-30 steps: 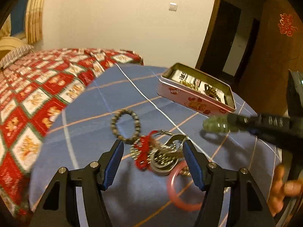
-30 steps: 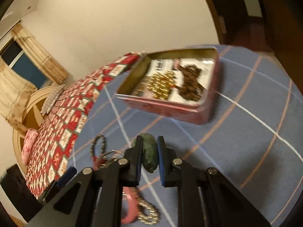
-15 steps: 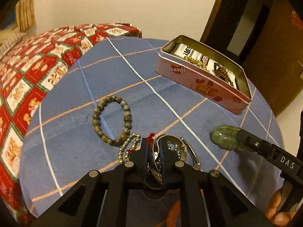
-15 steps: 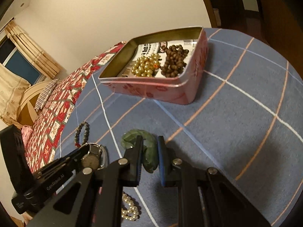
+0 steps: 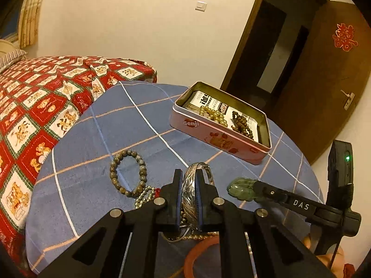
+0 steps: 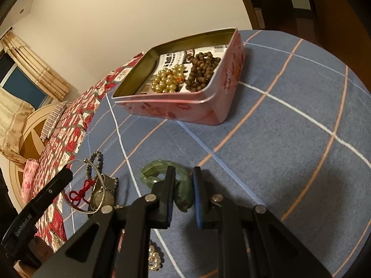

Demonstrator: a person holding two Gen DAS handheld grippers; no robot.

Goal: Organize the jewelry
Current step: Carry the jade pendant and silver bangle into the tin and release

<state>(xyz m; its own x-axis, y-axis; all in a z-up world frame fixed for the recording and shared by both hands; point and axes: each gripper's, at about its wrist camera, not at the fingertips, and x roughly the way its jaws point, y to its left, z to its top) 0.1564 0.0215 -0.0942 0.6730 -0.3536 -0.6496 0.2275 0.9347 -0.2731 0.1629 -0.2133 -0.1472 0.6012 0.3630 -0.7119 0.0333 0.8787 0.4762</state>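
Observation:
My left gripper (image 5: 188, 180) is shut on a silver bangle (image 5: 189, 185) and holds it above the jewelry pile; it also shows in the right wrist view (image 6: 92, 185). My right gripper (image 6: 182, 180) is shut on a green jade bracelet (image 6: 162, 171), seen from the left wrist view too (image 5: 241, 188). The open pink tin (image 5: 208, 129) stands at the back right of the blue table, holding gold pearls (image 6: 168, 80) and dark wooden beads (image 6: 201, 70).
A grey bead bracelet (image 5: 128, 173), a small pearl string (image 5: 143, 195) and a pink bangle (image 5: 199, 252) lie on the checked blue tablecloth (image 5: 116, 127). A red quilted bed (image 5: 34, 97) lies left. A dark wooden door (image 5: 324, 81) stands right.
My left gripper closed on the silver bangle and lifted it off the pile. My right gripper still holds the jade bracelet and has come closer to the tin.

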